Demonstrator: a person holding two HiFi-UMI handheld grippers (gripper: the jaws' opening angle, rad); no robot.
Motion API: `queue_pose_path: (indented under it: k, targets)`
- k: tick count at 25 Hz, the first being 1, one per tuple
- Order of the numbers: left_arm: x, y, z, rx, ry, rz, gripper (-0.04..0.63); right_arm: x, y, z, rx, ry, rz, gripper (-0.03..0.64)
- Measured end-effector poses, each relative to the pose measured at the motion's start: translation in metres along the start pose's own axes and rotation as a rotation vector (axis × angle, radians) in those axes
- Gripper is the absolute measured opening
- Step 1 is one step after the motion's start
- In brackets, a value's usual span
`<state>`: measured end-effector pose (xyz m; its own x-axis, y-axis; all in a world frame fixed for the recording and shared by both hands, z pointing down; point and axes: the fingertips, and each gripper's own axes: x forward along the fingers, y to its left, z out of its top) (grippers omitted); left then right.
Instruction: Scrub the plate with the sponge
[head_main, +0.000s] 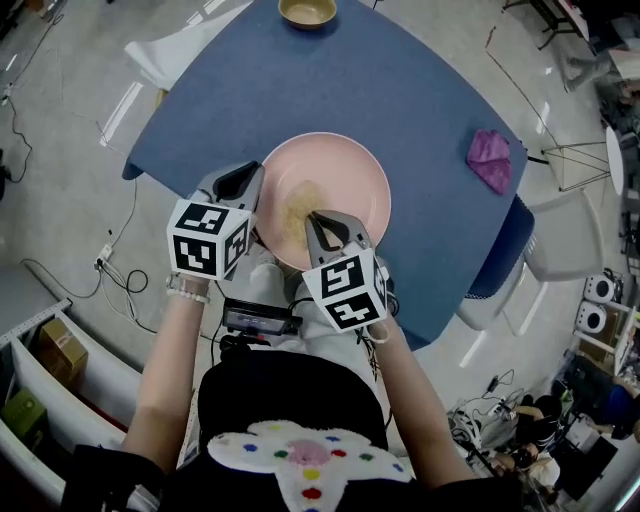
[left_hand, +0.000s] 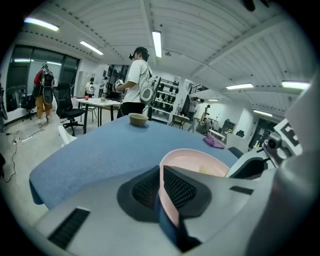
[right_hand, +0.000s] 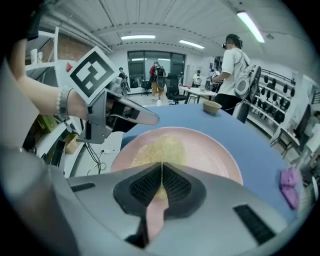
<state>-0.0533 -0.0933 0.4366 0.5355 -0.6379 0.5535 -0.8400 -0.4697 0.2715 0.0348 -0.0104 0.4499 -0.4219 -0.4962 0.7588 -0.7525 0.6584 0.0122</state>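
While my left gripper (head_main: 244, 180) clamps the plate (head_main: 350, 170) rim, my right gripper (head_main: 326, 222) pinches the sponge (head_main: 297, 208); scrubbing step, next stroke needs downward pressure.

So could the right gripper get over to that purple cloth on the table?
Probably, as far as the path goes: nothing stands on the blue table between the right gripper and the purple cloth. But its jaws are shut on the sponge, so it would have to drop that first.
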Motion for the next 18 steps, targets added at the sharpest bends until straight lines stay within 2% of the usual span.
queue_pose_path:
  k: [9,18]
  targets:
    - [-0.049,-0.03,0.042,0.089,-0.108,-0.008,0.011,-0.06,-0.032,0.043,0.085,-0.249,-0.072,0.014]
    - [-0.093,-0.066,0.077,0.141,-0.2,-0.034,0.011,-0.114,-0.047,0.063,0.082,-0.375,-0.124,0.014]
